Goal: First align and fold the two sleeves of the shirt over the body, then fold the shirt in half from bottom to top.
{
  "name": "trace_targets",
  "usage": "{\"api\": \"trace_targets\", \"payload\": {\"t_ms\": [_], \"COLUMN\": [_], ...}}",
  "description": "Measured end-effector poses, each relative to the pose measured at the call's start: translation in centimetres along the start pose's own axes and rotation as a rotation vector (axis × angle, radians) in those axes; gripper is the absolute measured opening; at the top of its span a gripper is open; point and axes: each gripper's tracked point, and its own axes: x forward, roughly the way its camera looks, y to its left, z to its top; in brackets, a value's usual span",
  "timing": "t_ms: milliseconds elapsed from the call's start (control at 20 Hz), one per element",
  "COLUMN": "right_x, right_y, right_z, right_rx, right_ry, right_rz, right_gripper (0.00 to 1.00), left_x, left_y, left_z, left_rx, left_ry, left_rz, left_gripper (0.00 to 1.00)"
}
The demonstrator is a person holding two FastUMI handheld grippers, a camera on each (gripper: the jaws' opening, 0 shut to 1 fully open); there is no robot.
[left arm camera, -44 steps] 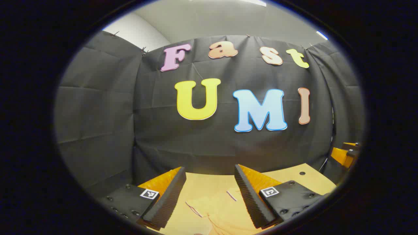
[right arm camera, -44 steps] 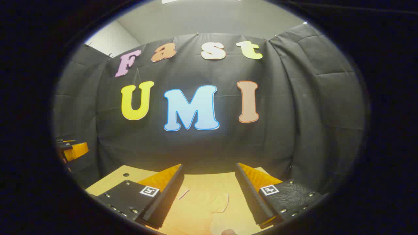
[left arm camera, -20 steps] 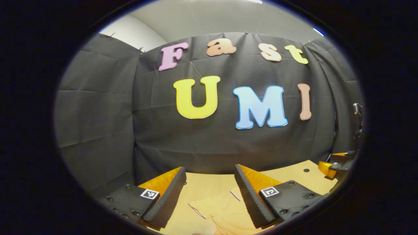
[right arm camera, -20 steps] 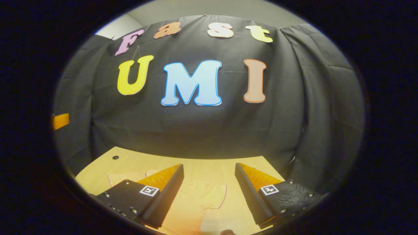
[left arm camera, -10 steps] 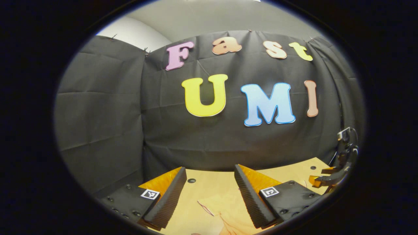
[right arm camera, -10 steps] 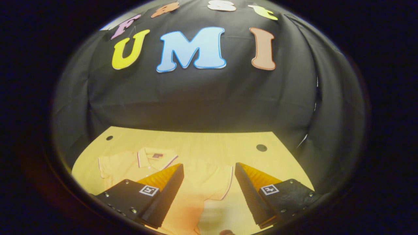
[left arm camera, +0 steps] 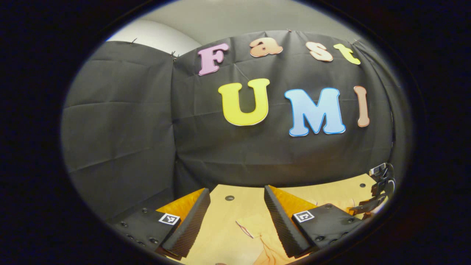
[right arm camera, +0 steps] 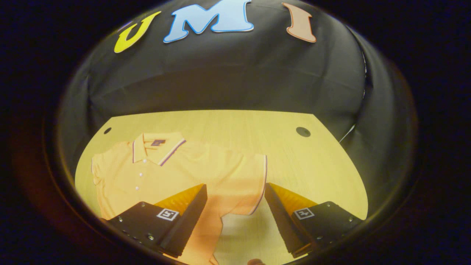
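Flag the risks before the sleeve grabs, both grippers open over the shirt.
1. The right gripper is open above the shirt, straddling the sleeve. The cloth lies flat on the table, so the fingers could slide over it or pinch only the trim.
2. The left gripper looks mostly at the wall; just a sleeve edge shows between its fingers, so aim may be off.

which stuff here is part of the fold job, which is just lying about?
Job:
- shirt, lying flat, sleeves not yet folded
- its sleeve in front of the right hand-held gripper, jaws open
- left hand-held gripper, jaws open

Just there:
- table and its holes
- booth wall
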Motion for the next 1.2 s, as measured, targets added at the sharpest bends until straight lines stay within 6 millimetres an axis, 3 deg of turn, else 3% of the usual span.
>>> {"api": "trace_targets", "payload": {"t_ms": [250, 550, 800, 850, 900, 950, 1150, 1200], "right_x": [1.6, 2.9, 3.6, 3.6, 4.0, 3.9, 3.9, 4.0], "right_y": [-0.1, -1.6, -1.1, -0.7, -0.8, -0.8, -0.1, -0.1], "right_z": [-2.2, -3.3, -3.9, -3.9, -3.8, -3.8, -3.3, -3.4], "right_rx": [0.006, 0.045, 0.101, 0.121, 0.120, 0.115, 0.121, 0.105], "right_ry": [0.064, 0.104, 0.134, 0.141, 0.147, 0.156, 0.176, 0.181], "right_rz": [-0.018, -0.070, -0.042, -0.037, -0.035, -0.025, 0.007, 0.006], "right_gripper": [0.98, 0.98, 0.98, 0.92, 0.81, 0.80, 0.16, 0.13], "left_x": [-0.2, -0.4, -0.1, -0.2, -0.2, -0.2, -0.2, -0.1], "left_y": [0.7, 1.2, 1.5, 1.4, 1.4, 1.3, 1.4, 1.5], "left_z": [-0.6, -0.7, -0.7, -0.7, -0.6, -0.6, -0.8, -0.9], "left_rx": [0.007, 0.008, 0.007, 0.005, 0.001, -0.001, -0.003, -0.005], "left_ry": [0.025, 0.041, 0.049, 0.048, 0.048, 0.047, 0.053, 0.055], "left_rz": [0.039, 0.068, 0.082, 0.084, 0.085, 0.085, 0.083, 0.084], "left_gripper": [0.98, 0.98, 0.98, 0.98, 0.98, 0.98, 0.98, 0.98]}}
